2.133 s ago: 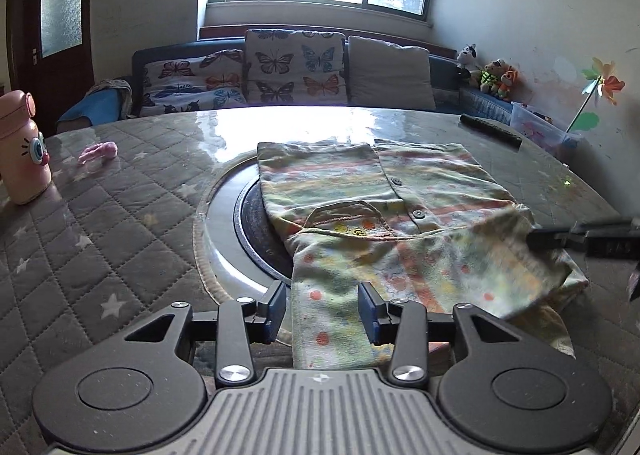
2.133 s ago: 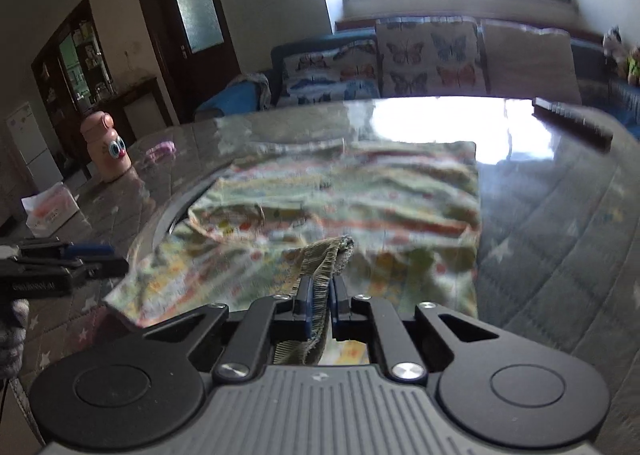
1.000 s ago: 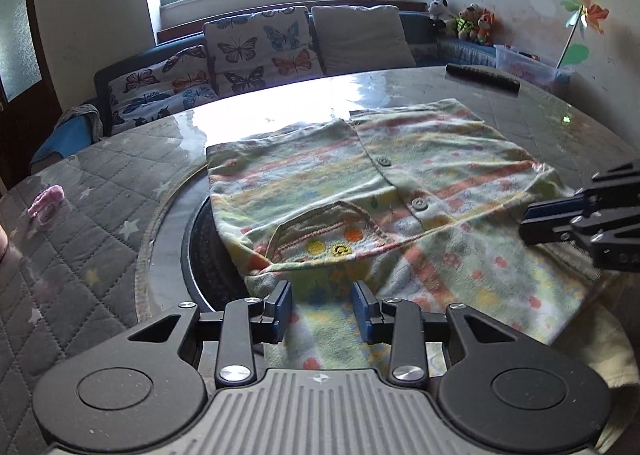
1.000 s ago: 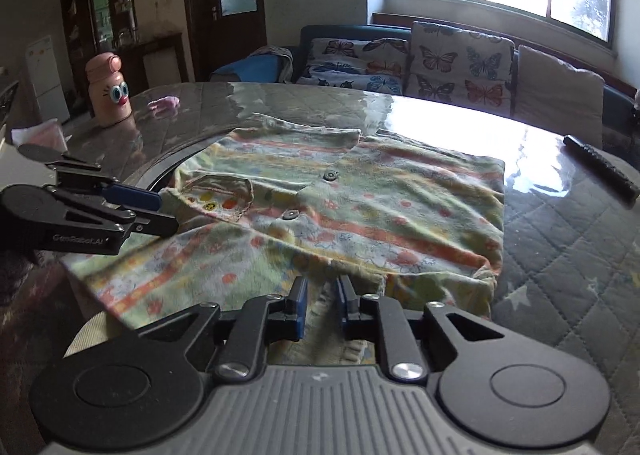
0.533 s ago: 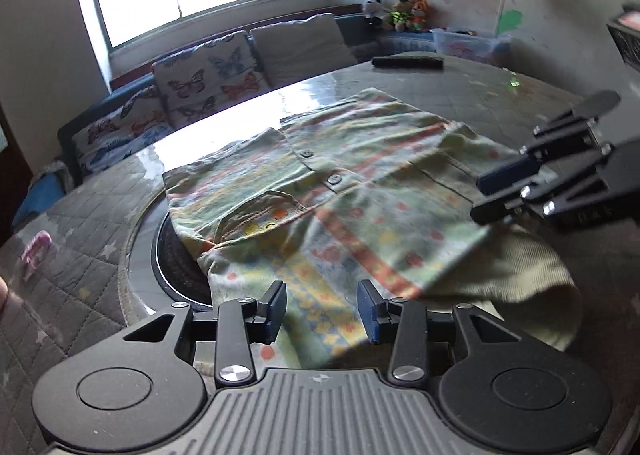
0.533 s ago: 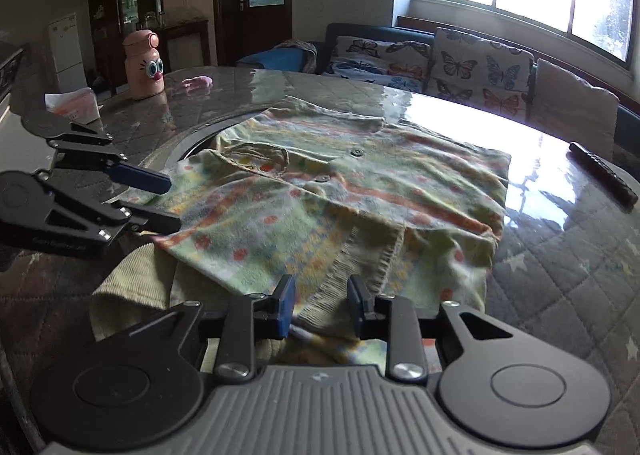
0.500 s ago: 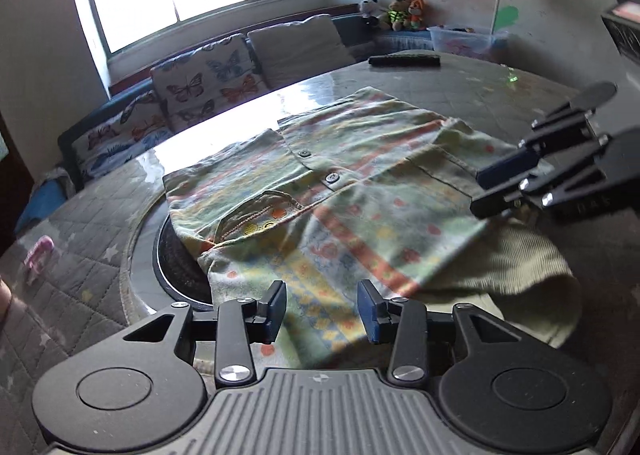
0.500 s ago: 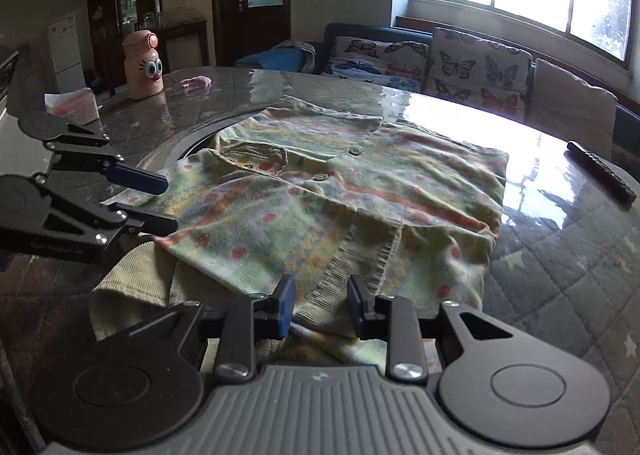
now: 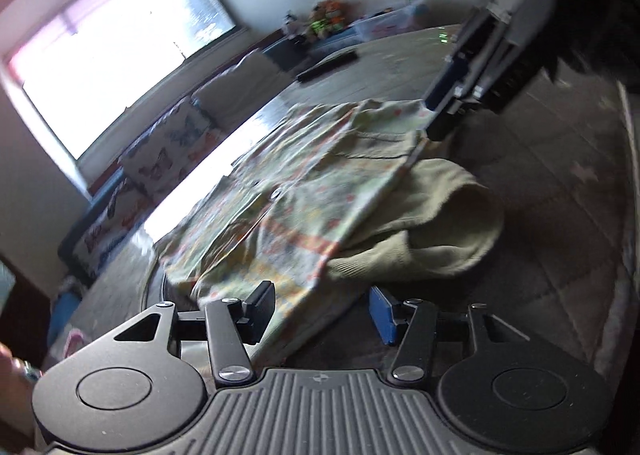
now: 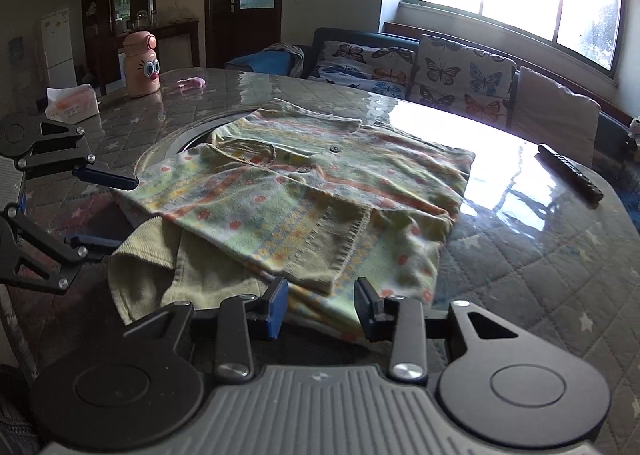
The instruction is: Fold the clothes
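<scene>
A patterned green and orange button shirt (image 10: 304, 183) lies folded on the round table, over a pale yellow garment (image 10: 160, 267) that sticks out at its near left. The shirt also shows in the left wrist view (image 9: 296, 195), with the yellow garment (image 9: 432, 223) to its right. My right gripper (image 10: 322, 305) is open and empty just in front of the shirt's near hem. My left gripper (image 9: 324, 309) is open and empty at the shirt's near corner, and it shows at the left in the right wrist view (image 10: 104, 211). The right gripper appears at the upper right of the left wrist view (image 9: 448, 107).
A pink cartoon bottle (image 10: 141, 65), a tissue box (image 10: 72, 103) and a small pink item (image 10: 192, 83) sit at the table's far left. A black remote (image 10: 570, 173) lies at the far right. A sofa with butterfly cushions (image 10: 440, 71) stands under the window.
Both grippers have opened wider and drawn back from the shirt. The left gripper has tilted and swung to the left; its view is now slanted and blurred.
</scene>
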A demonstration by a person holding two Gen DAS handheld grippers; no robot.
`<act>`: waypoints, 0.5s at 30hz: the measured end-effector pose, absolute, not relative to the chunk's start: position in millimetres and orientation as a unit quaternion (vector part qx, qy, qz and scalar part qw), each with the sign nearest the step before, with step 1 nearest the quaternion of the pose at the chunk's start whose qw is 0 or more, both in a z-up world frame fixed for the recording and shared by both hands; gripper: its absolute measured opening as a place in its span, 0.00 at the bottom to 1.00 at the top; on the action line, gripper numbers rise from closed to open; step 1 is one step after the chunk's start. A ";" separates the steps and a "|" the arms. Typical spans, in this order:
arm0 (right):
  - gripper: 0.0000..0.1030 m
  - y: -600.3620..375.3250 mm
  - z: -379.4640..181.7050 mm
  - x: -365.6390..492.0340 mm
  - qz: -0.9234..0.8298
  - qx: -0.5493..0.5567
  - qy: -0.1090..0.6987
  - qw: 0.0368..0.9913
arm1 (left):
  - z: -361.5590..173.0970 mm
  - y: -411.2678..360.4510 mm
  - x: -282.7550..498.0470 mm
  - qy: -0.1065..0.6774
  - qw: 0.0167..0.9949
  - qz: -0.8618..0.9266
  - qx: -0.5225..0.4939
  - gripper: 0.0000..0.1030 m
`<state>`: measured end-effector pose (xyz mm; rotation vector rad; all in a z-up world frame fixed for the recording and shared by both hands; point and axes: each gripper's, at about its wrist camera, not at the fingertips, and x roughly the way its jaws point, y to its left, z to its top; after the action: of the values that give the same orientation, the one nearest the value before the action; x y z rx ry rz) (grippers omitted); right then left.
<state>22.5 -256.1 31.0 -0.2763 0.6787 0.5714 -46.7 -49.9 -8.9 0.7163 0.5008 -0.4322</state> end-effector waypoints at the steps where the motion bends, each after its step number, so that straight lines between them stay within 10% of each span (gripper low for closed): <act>1: 0.36 -258.4 30.4 20.4 0.273 -0.136 0.329 0.894 | -11.9 -53.6 -48.1 0.232 0.881 -0.212 0.353 0.53; 6: 0.36 -264.4 27.3 13.0 0.268 -0.149 0.335 0.891 | -13.4 -63.7 -40.0 0.213 0.886 -0.231 0.341 0.50; 8: 0.54 -265.3 26.7 10.5 0.269 -0.156 0.335 0.889 | -9.5 -64.3 -33.1 0.214 0.891 -0.240 0.320 0.37; 15: 0.59 -247.4 23.9 1.9 0.309 -0.202 0.307 0.877 | 13.1 -55.9 -4.4 0.241 0.917 -0.231 0.217 0.11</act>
<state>1.9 -247.4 23.9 -0.4224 0.6401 0.6456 -4.4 -55.9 13.1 0.4472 0.4956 -0.4744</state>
